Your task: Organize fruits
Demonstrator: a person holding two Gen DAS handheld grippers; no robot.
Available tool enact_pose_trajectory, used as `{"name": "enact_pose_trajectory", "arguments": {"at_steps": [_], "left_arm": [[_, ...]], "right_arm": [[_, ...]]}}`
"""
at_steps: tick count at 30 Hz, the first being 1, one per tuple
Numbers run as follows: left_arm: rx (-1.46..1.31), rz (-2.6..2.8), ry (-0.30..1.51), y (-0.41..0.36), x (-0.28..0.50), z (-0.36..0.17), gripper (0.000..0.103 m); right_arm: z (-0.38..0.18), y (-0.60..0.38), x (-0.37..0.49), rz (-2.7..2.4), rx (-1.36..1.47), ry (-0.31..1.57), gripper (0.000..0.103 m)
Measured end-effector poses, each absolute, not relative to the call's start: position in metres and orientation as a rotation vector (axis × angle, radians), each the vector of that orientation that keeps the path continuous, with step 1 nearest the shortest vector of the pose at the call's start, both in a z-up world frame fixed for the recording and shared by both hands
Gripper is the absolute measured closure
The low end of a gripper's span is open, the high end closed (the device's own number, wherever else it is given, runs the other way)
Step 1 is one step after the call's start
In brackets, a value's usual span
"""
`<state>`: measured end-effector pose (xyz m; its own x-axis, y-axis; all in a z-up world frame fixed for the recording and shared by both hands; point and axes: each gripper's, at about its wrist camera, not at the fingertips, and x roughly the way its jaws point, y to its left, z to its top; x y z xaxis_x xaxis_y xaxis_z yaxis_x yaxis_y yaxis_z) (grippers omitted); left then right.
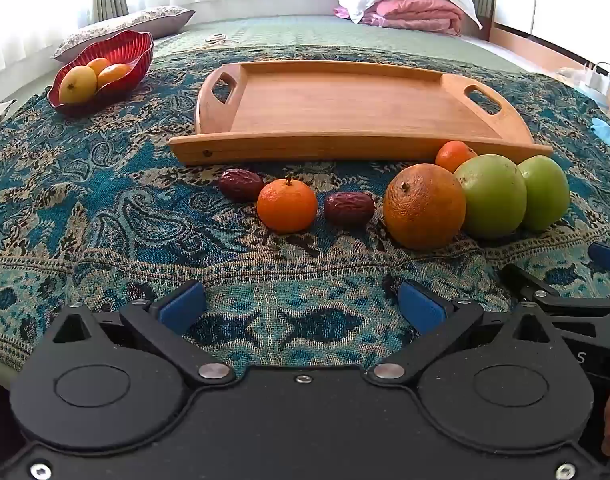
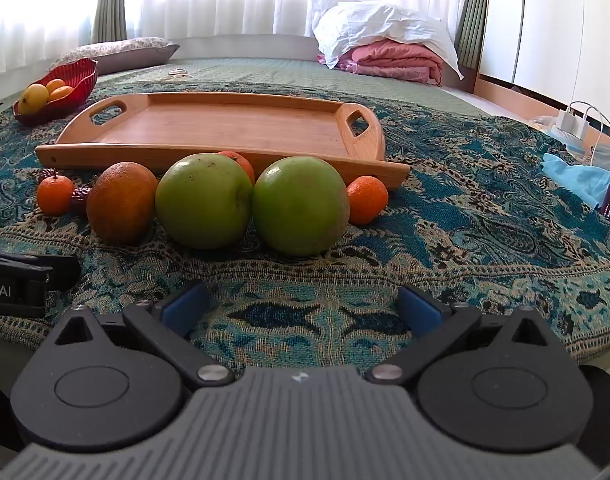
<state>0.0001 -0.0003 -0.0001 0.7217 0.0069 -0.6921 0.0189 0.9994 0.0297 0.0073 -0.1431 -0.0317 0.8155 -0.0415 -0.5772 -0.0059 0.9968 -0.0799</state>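
Bamboo-coloured and shallow, a wooden serving tray (image 1: 345,100) with cut-out handles lies bare on the blue paisley woven cloth (image 1: 105,200) covering the bed. Along the tray's near edge runs a row of fruit: a wrinkled dark red date (image 1: 241,185), a small orange mandarin (image 1: 287,206), a second date (image 1: 349,208), a large russet-skinned orange (image 1: 424,206) and two round green apples (image 2: 203,201) (image 2: 301,205) touching each other. Another mandarin (image 1: 455,155) sits just behind the big orange against the tray's wall, and one more (image 2: 367,199) rests by the tray's right corner. Beyond the tray's left handle stands a red ribbed glass bowl (image 1: 133,46) with yellow and orange fruit inside.

Nearer than the fruit row, the left gripper (image 1: 301,308) and the right gripper (image 2: 303,306) hover with blue-padded jaws spread wide, nothing between them.
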Motion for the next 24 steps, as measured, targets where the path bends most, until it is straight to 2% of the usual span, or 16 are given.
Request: {"name": "enact_pose_trajectory", "arguments": {"at_steps": [24], "left_arm": [[0.024,-0.011,0.762,0.0,-0.0001,0.0,0.0]], "right_arm": [[-0.0318,-0.1429,0.0071,-0.02,-0.083,0.616,0.0]]}}
